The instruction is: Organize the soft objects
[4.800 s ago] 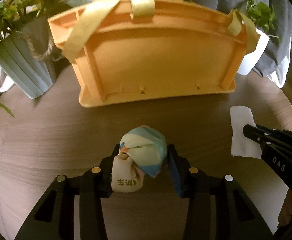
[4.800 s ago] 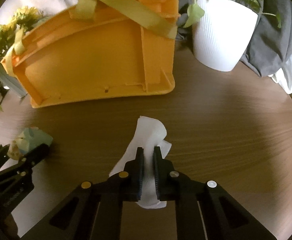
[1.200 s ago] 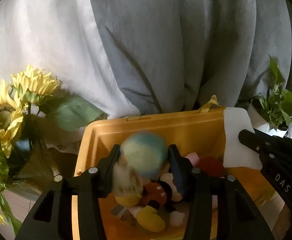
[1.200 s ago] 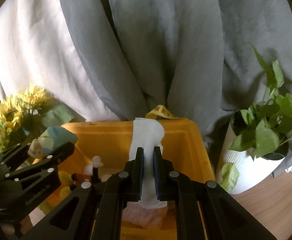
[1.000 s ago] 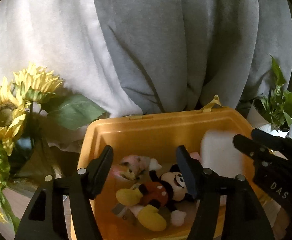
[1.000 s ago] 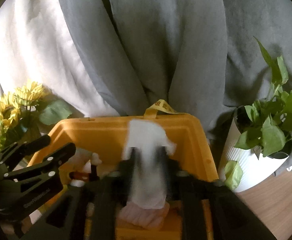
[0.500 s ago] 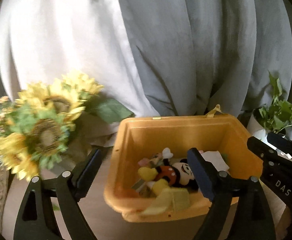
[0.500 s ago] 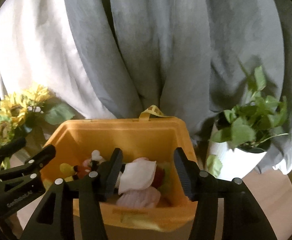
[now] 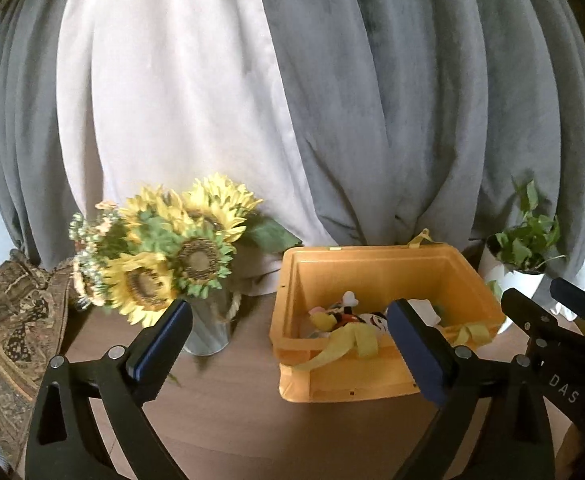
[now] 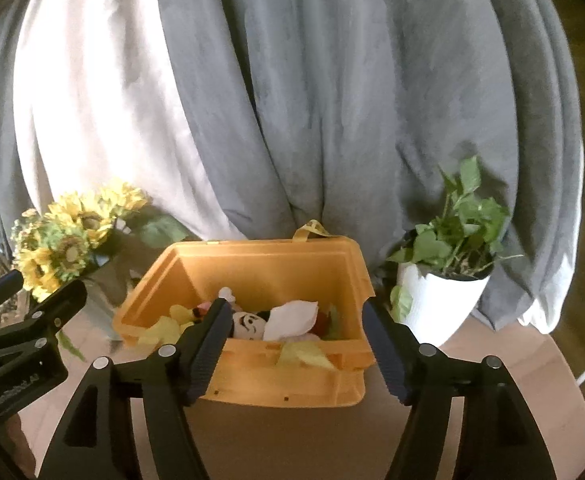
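two grippers, left gripper (image 9: 288, 340) and right gripper (image 10: 294, 336), hang near the orange basket (image 10: 276, 384), jaws opening wide and empty; white cloth (image 10: 292, 314) lies inside it.

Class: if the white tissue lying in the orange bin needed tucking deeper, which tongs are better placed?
Probably the right tongs: empty, jaws opening, they frame the white tissue in the orange plastic bin; the left tongs sit further left.

A home living space: grey and white curtains (image 9: 332, 100) hang behind a round wooden surface (image 9: 232, 412) carrying a vase of sunflowers (image 9: 160, 256), a potted plant (image 10: 448, 276) and a toy-filled orange bin (image 10: 260, 272).
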`<state>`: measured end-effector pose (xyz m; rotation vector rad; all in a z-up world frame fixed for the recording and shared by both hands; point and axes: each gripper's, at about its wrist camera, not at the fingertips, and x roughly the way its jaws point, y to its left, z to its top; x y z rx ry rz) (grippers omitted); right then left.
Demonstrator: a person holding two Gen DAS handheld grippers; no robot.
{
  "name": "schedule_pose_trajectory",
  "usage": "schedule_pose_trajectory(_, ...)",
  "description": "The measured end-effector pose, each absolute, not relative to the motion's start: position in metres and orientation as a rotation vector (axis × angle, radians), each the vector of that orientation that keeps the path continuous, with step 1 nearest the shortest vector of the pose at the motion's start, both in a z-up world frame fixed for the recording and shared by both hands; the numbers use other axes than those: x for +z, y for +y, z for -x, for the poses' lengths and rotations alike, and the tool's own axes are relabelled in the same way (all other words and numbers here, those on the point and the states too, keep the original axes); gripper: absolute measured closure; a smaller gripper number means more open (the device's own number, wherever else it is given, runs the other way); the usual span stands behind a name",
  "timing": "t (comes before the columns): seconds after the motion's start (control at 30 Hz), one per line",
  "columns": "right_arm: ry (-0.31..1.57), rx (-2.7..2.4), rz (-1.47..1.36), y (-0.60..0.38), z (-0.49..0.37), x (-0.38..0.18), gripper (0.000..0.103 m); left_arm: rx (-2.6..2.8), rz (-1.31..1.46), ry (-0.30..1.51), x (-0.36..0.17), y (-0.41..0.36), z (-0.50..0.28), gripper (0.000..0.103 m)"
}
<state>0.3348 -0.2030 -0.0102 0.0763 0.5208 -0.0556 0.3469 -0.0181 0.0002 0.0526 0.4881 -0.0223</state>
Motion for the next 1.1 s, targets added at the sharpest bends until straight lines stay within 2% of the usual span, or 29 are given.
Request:
schedule_pose_trajectory(0.43, 0.462, -0.198, -0.102, -0.178, -0.25, 0.009, 0.02, -0.116, -0.095, 0.439, 0.017, 0.007, -0.275, 0.0)
schedule_pose_trajectory(1.1, 0.42, -0.153, -0.101, -0.191, -0.104, 0.03, 0.017, -0.058, -0.075, 0.406, 0.029, 0.003, -0.112, 0.0)
